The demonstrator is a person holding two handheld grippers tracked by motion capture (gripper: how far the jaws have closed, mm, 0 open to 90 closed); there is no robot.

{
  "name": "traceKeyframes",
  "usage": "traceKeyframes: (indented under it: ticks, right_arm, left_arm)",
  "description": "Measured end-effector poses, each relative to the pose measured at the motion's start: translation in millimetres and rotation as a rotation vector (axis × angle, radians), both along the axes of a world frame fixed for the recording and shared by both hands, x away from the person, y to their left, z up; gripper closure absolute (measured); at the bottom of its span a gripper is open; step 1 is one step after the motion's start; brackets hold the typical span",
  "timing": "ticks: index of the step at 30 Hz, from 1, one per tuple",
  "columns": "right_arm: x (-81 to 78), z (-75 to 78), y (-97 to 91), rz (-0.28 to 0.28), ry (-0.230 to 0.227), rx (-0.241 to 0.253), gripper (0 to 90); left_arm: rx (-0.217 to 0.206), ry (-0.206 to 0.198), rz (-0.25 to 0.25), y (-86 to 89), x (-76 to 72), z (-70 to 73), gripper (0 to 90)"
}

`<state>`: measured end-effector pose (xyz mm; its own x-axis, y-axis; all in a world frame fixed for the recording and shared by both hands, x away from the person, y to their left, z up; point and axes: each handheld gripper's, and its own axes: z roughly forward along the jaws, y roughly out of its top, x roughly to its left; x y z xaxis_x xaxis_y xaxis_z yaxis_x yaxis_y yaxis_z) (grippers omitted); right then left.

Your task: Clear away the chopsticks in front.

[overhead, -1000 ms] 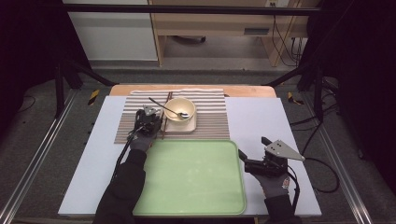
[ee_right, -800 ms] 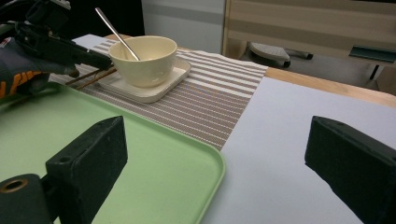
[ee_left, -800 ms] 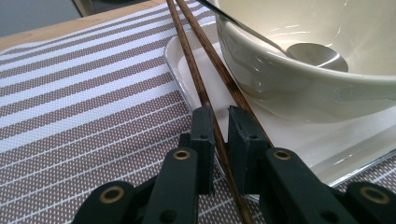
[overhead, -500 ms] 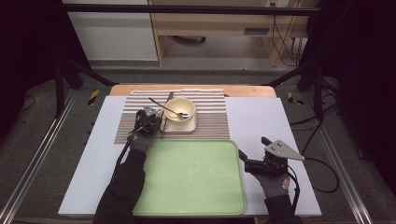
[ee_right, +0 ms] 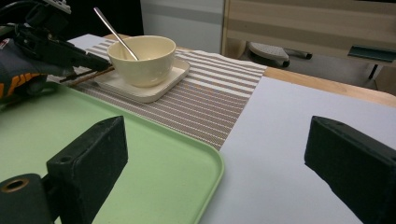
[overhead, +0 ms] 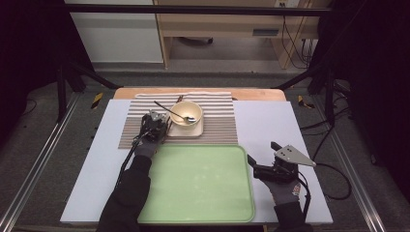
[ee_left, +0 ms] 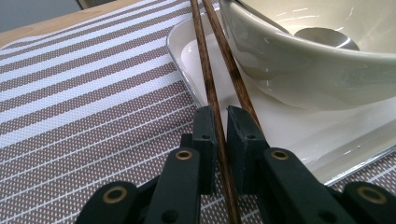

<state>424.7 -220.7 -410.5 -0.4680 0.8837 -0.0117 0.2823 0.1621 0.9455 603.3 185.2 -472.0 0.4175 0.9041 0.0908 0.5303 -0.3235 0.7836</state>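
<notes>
Left tongs (ee_left: 220,140): closed on a pair of dark brown wooden chopsticks (ee_left: 211,70); one stick sits pinched between the pads, the second runs just beside the right-hand pad; the jaws have just been opening a little, yet the stick is between them.
Chopsticks: lying along the left edge of the square cream saucer (ee_left: 289,126), tips pointing away over the brown-and-white striped placemat (ee_left: 84,93).
Bowl: a round cream ceramic bowl (overhead: 186,113) stands on the saucer, a slim metal spoon (overhead: 175,114) leaning inside it.
Right tongs (ee_right: 219,163): jaws wide apart, gripping nothing, hovering at the right edge of the pale green plastic tray (overhead: 200,183).
Tray: flat on the white worktop (overhead: 270,121), just in front of the placemat.
</notes>
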Motion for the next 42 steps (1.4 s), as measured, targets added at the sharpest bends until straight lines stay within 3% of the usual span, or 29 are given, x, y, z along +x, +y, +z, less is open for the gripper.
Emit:
traceKeyframes:
  ticks: [22,34,42]
  right_arm:
    - [0.3,-0.8,0.2,0.001,0.001,-0.005,6.9]
    - [0.0,-0.4,0.2,0.002,-0.001,-0.004,7.2]
    - [0.0,-0.8,0.2,0.000,0.001,-0.004,7.3]
  left_arm:
    - [-0.008,-0.017,0.022,0.9,-2.7,5.5,84.8]
    - [-0.019,-0.037,0.039,11.2,-9.2,15.1,84.9]
    - [-0.025,-0.044,0.057,27.2,-19.0,15.4,85.0]
